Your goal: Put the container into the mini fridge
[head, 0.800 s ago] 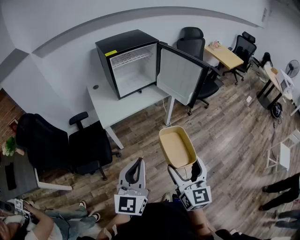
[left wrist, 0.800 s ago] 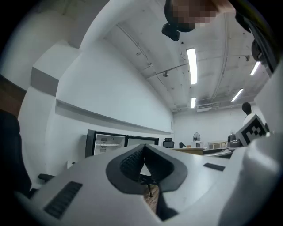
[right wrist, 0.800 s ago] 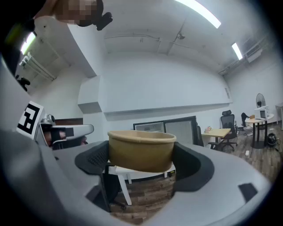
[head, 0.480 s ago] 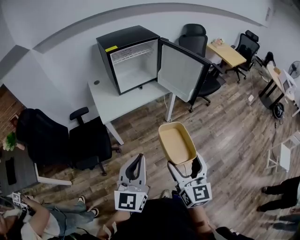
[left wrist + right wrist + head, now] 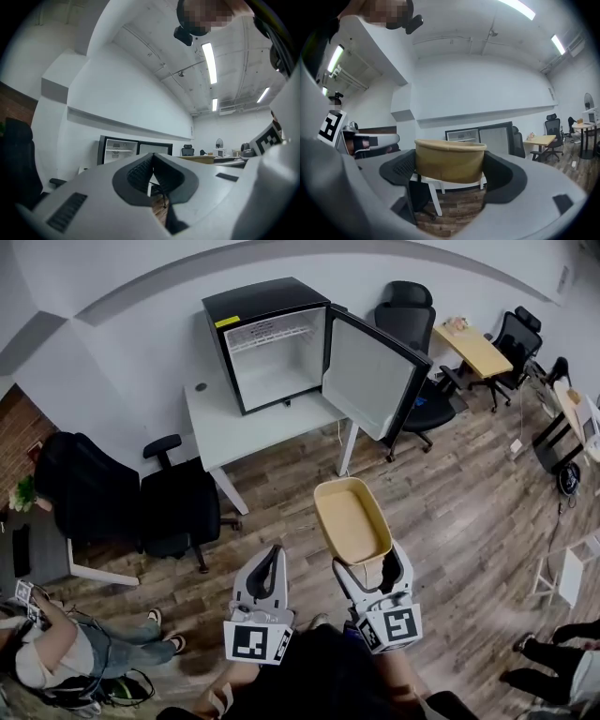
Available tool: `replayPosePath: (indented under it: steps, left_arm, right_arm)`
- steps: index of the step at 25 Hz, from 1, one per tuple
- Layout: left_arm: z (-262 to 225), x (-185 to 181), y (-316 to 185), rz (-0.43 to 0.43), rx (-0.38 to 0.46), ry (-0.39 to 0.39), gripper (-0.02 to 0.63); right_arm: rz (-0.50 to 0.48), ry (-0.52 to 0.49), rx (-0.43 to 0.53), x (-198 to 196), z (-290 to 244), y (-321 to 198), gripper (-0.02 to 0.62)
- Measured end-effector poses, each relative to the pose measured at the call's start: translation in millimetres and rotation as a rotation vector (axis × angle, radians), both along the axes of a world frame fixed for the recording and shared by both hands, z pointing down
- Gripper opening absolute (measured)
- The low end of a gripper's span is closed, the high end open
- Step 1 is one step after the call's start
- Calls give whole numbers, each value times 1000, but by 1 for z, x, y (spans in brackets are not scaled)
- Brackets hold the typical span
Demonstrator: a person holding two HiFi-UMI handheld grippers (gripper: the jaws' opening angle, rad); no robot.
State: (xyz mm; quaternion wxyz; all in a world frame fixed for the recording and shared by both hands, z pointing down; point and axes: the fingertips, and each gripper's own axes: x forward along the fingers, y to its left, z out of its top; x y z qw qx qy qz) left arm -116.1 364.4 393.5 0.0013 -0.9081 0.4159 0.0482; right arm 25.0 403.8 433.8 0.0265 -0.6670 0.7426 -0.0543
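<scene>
A tan, empty, oval container (image 5: 352, 519) (image 5: 449, 160) is held above the wood floor, pinched between the pads of my right gripper (image 5: 366, 570) (image 5: 449, 171). The black mini fridge (image 5: 269, 341) (image 5: 478, 134) stands on a white table (image 5: 234, 437) ahead, its door (image 5: 373, 376) swung open to the right and its white inside bare. My left gripper (image 5: 270, 568) (image 5: 152, 169) hangs beside the right one, jaws shut with nothing in them.
Black office chairs (image 5: 122, 512) stand left of the white table, others (image 5: 412, 324) behind the fridge door. A wooden desk (image 5: 480, 348) is at the far right. A seated person (image 5: 56, 652) is at the lower left, and feet (image 5: 553, 662) show at the lower right.
The fridge and table have slid a little up and right in the head view as the view shifts. Both grippers and the container keep their places.
</scene>
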Motion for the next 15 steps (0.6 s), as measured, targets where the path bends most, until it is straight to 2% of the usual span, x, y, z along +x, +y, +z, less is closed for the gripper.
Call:
replayPosePath:
  steps: [8,15]
  left_arm:
    - [10,29,-14,-36,-20,-25,9]
    - [18,53,-80,-16,-24,-14,9]
  right_arm:
    - [-14,-10,-19,39,14,-20,460]
    - [-13,-9,-26,55,21,-85,460]
